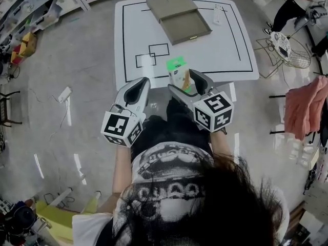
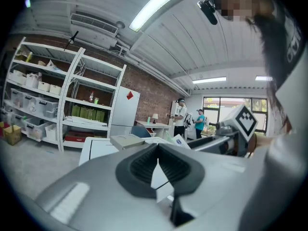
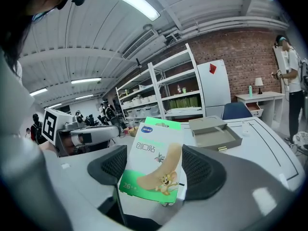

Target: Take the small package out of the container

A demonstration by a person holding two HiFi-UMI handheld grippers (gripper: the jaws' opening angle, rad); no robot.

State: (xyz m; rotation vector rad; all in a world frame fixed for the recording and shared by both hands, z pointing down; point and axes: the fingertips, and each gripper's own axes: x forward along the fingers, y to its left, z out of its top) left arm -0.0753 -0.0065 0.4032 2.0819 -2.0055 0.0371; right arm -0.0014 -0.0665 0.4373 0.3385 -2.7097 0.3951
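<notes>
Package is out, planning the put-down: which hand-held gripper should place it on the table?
Right: the right hand-held gripper clamps the small package at the near edge of the table; the left hand-held gripper is empty.

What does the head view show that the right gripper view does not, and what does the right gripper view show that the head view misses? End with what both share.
Only the head view: the print on the person's shirt and a pink cloth at the right. Only the right gripper view: the cartoon-printed front of the small package, metal shelving and a brick wall. Both: the small package held in the right gripper, out of the open grey container on the white table, and the left gripper.
</notes>
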